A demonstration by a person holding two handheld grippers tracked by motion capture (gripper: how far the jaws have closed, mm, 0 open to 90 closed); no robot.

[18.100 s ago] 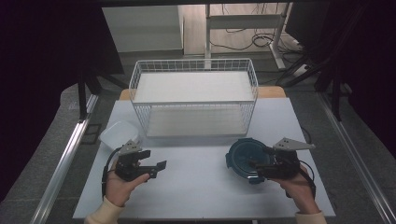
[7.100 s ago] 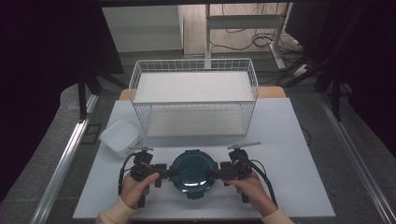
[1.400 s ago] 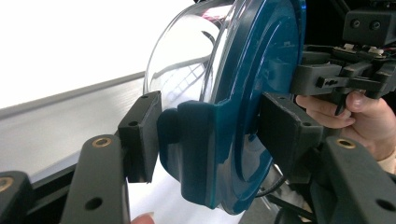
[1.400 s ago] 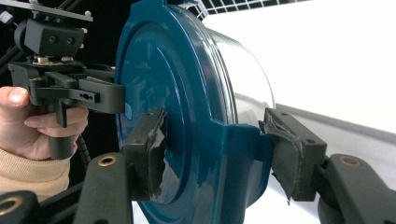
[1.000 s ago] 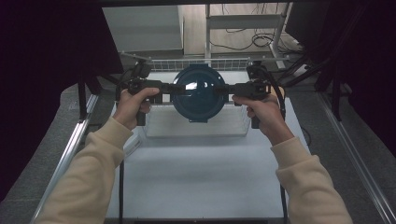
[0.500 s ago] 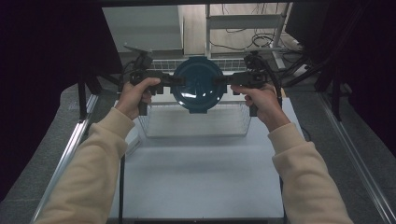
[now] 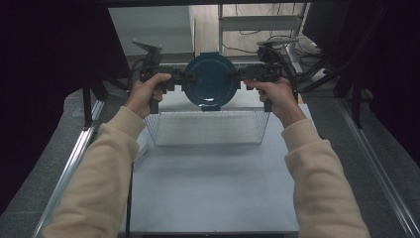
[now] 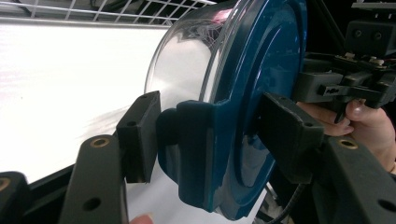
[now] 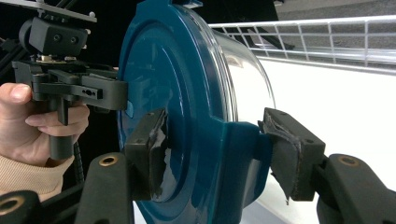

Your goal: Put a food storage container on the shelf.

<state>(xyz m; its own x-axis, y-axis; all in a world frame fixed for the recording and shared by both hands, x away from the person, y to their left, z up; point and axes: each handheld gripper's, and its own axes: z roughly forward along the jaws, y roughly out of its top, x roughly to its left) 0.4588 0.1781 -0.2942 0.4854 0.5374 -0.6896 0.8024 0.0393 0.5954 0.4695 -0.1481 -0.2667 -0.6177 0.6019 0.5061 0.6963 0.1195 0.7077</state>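
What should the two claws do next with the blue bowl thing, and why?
Probably lower it slowly into the wire basket. The left claw and right claw each pinch a side tab of the blue-lidded container, which is tipped on edge above the basket, so both should come down together.

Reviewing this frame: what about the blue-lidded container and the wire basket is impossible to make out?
- Contents of the container: high view shows its blue lid face only; gripper views show glare on the clear bowl.
- Basket far rim: hidden behind the container in the high view.
- Left gripper and right gripper pad contact: blocked by the lid's tabs.
- White box at the table's left edge: behind the left sleeve.
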